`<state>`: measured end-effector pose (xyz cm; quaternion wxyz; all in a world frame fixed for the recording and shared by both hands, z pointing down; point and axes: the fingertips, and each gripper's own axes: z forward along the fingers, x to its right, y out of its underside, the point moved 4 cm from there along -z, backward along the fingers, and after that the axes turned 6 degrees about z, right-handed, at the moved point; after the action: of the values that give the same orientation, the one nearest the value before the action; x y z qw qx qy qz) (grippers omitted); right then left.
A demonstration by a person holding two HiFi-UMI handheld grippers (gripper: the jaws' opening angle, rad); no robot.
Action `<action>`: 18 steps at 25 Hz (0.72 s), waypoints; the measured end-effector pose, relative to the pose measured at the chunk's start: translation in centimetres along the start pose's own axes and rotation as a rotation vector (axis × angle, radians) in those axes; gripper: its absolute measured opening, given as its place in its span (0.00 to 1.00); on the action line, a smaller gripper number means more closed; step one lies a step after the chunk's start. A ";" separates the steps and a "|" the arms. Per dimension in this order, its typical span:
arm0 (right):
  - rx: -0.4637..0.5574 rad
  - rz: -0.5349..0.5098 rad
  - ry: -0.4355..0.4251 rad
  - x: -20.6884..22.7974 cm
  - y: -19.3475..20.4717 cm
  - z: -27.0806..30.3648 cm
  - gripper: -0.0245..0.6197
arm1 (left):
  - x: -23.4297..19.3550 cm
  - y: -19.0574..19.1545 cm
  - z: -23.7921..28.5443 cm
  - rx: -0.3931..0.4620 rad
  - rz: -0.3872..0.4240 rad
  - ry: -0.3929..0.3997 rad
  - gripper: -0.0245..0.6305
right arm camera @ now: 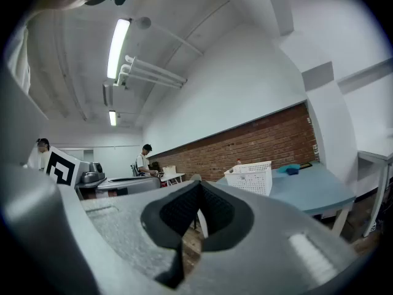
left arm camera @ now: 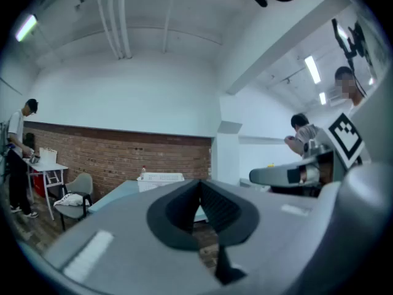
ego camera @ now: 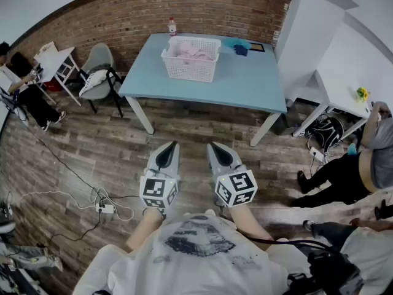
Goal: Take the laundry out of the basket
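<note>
The person holds both grippers level and side by side over a floor [ego camera: 92,155] of worn wooden planks, well short of the table. The left gripper [ego camera: 172,145] is clenched on nothing. In the left gripper view its smooth grey shells taper to a point, and the black ribbed pads [left arm camera: 178,209] curve inward until their tips meet. The right gripper [ego camera: 212,145] is clenched and empty as well, its dark ridged pads [right arm camera: 179,215] closing in the same leaf-like outline. Each carries a cube printed with black-and-white square markers at its rear.

Ahead stands a rectangular table [ego camera: 245,88] with a matte pale-blue top and slanted white legs. On its far half sits the basket [ego camera: 190,69], a white plastic tub with lattice walls and a rolled rim. The laundry [ego camera: 193,53], soft pale-pink fabric, lies crumpled inside it, below the rim. A small clear bottle [ego camera: 172,26] with a red cap stands upright just behind the basket, and a folded blue cloth [ego camera: 237,44] lies to its right. A rough red brick wall [ego camera: 153,14] runs behind the table, and a rounded grey chair [ego camera: 98,59] stands at the left.
</note>
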<state>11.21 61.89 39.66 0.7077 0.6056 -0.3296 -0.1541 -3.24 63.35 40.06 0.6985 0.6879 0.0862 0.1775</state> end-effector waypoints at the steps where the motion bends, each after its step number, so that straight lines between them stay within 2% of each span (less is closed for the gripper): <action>1: 0.000 0.000 -0.001 0.1 0.0 -0.1 0.03 | 0.2 -0.1 0.1 0.001 0.001 0.000 0.03; 18: -0.020 0.041 -0.034 6.7 0.0 -0.8 0.03 | 3.1 1.4 4.4 -0.031 -0.013 -0.049 0.03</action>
<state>16.64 58.36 41.50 0.7110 0.5889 -0.3526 -0.1532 1.02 60.42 42.02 0.7120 0.6807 0.0706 0.1572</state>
